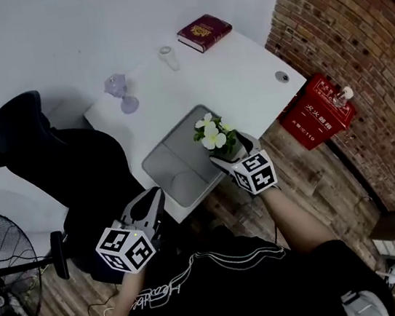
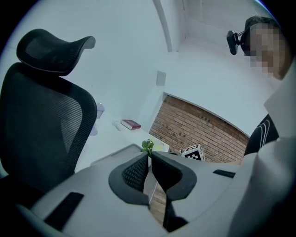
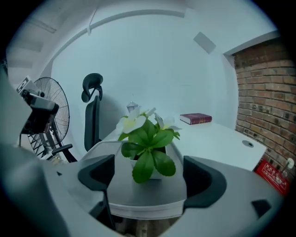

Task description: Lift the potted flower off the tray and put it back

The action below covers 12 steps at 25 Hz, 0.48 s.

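Ahead, the right tool [image 3: 149,179] has its jaws wide apart and empty, with the potted flower [image 3: 147,148] just beyond them, upright on the grey tray [image 3: 148,196] at the table's [image 3: 217,136] near edge. The left tool [image 2: 150,169], jaws nearly together on nothing, hangs beside the office chair [image 2: 41,129].
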Tool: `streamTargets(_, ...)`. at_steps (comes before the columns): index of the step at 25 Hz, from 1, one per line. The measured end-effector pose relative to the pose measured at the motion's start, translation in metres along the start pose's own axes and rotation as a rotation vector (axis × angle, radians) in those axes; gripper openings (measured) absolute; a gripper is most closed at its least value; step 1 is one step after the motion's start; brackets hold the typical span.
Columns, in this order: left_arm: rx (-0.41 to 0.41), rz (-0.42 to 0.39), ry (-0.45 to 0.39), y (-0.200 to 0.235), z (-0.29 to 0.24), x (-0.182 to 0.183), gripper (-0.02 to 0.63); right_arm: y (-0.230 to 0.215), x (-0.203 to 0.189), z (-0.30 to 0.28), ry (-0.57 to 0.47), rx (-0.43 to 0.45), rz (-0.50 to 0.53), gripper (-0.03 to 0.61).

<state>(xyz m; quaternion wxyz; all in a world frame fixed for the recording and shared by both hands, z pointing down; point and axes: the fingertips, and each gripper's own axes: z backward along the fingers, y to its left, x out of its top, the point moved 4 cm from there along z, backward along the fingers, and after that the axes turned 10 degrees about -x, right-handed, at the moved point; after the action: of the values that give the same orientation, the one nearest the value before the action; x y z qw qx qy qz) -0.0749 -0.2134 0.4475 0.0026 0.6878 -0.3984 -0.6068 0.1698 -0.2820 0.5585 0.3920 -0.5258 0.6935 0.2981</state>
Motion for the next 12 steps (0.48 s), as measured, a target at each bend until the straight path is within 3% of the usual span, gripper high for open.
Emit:
streamTargets(8,0.082,0.035,-0.050,0.016,-0.006,-0.002,0.046,0.007,-0.002,-0.035,0.052,0.057,0.067,0.442)
streamTargets(12,0.105,0.041,-0.073,0.017,-0.009,-0.003,0.046,0.008,-0.005,-0.044,0.079,0.062,0.092,0.396)
